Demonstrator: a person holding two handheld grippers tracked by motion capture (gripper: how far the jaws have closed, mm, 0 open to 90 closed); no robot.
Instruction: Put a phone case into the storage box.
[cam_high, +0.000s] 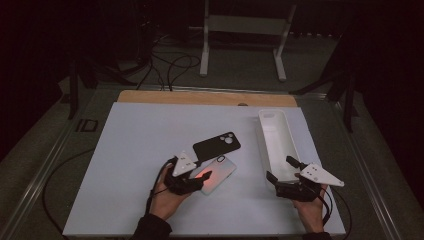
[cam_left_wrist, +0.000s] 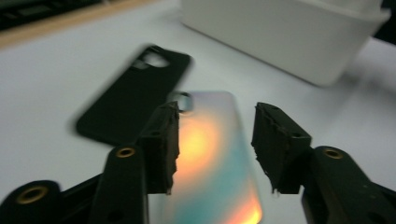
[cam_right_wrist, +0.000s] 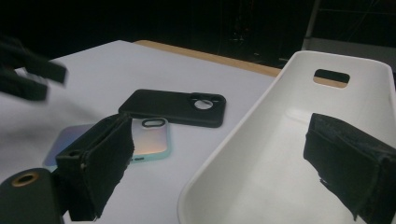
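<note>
A black phone case (cam_high: 216, 146) (cam_left_wrist: 130, 100) (cam_right_wrist: 175, 107) lies face down mid-table. Just in front of it, partly tucked under its near edge, lies an iridescent phone case (cam_high: 218, 172) (cam_left_wrist: 210, 158) (cam_right_wrist: 149, 135) that glows orange and teal. My left gripper (cam_high: 200, 181) (cam_left_wrist: 215, 112) hovers over the near end of the iridescent case, jaws apart with nothing pressed between them. It appears as a blur at the far left of the right gripper view (cam_right_wrist: 28, 74). My right gripper (cam_high: 281, 169) (cam_right_wrist: 219, 140) stands open at the near end of the long white tray (cam_high: 277, 142) (cam_right_wrist: 280, 140), empty.
The tray (cam_left_wrist: 280, 32) runs front to back along the right side of the white tabletop (cam_high: 140, 150) and looks empty. A wooden strip (cam_high: 205, 97) borders the far edge. Beyond it are a white stand (cam_high: 245, 25) and cables on the floor.
</note>
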